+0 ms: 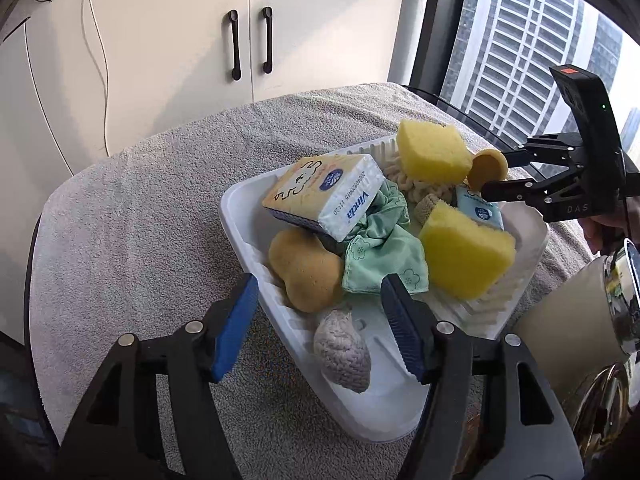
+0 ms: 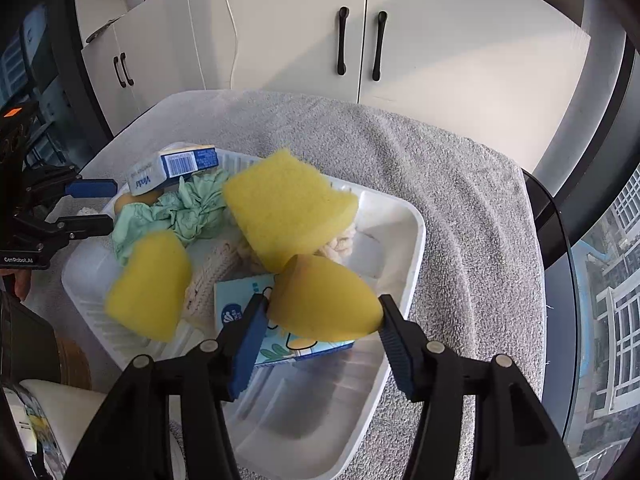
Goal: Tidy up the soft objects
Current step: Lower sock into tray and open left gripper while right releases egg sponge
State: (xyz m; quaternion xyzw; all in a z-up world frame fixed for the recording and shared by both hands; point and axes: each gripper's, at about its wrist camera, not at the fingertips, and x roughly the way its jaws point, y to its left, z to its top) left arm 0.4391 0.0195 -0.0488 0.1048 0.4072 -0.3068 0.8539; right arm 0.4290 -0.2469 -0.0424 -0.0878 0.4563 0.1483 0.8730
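Sponge, tan, egg-shaped (image 2: 324, 304), sits between right gripper (image 2: 322, 312) pads, both pads touching its sides, held above white tray (image 2: 408, 248) over blue tissue pack (image 2: 240, 300). Left gripper (image 1: 320, 304) fingers spread, nothing between them, hovering at tray's near rim above tan sponge (image 1: 306, 270) and grey knitted ball (image 1: 342, 350). Tray also holds two yellow sponges (image 1: 466, 258), green cloth (image 1: 384, 248), Vinda tissue pack (image 1: 324, 196). Tray rests on grey towel (image 1: 132, 208); white cabinet (image 1: 192, 32) behind.
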